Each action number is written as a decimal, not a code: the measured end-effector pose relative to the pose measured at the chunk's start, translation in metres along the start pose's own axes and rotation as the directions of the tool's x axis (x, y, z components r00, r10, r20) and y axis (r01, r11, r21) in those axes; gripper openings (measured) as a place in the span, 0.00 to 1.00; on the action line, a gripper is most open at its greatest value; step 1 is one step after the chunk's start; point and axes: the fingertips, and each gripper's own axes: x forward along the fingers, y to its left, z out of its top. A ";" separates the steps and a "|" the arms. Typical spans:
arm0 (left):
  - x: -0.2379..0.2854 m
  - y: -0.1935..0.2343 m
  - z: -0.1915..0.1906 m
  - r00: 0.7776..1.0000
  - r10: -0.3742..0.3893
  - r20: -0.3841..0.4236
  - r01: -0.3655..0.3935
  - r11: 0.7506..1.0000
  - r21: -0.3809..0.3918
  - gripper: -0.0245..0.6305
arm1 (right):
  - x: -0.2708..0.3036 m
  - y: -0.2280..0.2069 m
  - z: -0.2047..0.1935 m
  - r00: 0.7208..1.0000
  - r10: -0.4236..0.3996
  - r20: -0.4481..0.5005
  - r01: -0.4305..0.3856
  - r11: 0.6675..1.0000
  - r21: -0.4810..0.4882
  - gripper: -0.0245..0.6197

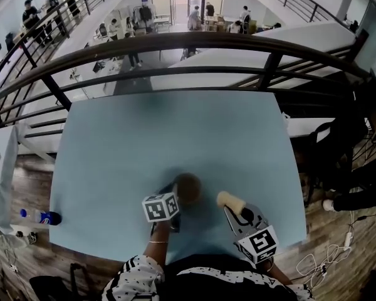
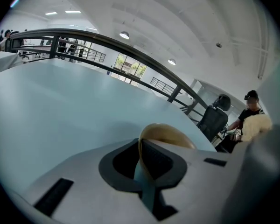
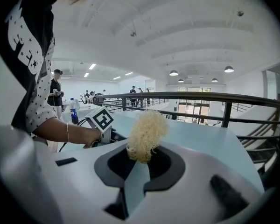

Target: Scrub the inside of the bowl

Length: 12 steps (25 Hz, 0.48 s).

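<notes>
So the brown bowl [image 1: 188, 189] is over the near part of the light blue table [image 1: 144, 143], pretty much dead centre in front of the person. The left gripper [image 1: 175, 196] has it by the rim. In the left gripper view the jaws are clamped nearly together with the thin wall of the bowl [image 2: 165, 133] pinched between them, and the rest of the bowl sticks out past the tips with its opening tipped to the side. I can't tell whether its base actually touches the table.

The right gripper [image 1: 233, 211] is clenched on a pale, stringy scrubber [image 1: 230, 200]. In its own view the fluffy scrubber [image 3: 147, 132] stands up out of the jaws. From the head view the scrubber is just to the right of the bowl, close but not touching and not inside it. Both grippers point away from the person, toward the dark railing [image 1: 194, 42].
</notes>
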 end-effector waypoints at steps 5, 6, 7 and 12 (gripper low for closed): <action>0.000 0.001 0.003 1.000 0.016 0.010 -0.017 0.998 0.057 0.08 | 0.001 0.002 0.001 1.000 0.006 -0.005 -0.006 1.000 0.000 0.12; 0.000 0.001 0.003 1.000 0.013 0.010 -0.014 0.998 0.063 0.08 | 0.001 0.002 0.001 1.000 0.005 -0.003 -0.005 1.000 -0.001 0.12; 0.000 0.001 0.002 1.000 0.007 0.008 -0.007 0.998 0.067 0.08 | 0.002 0.002 0.002 1.000 0.005 0.006 -0.005 1.000 -0.004 0.12; 0.001 -0.003 0.001 1.000 -0.017 0.001 0.016 0.997 0.075 0.12 | 0.000 0.001 0.001 1.000 0.007 0.005 -0.007 1.000 -0.007 0.12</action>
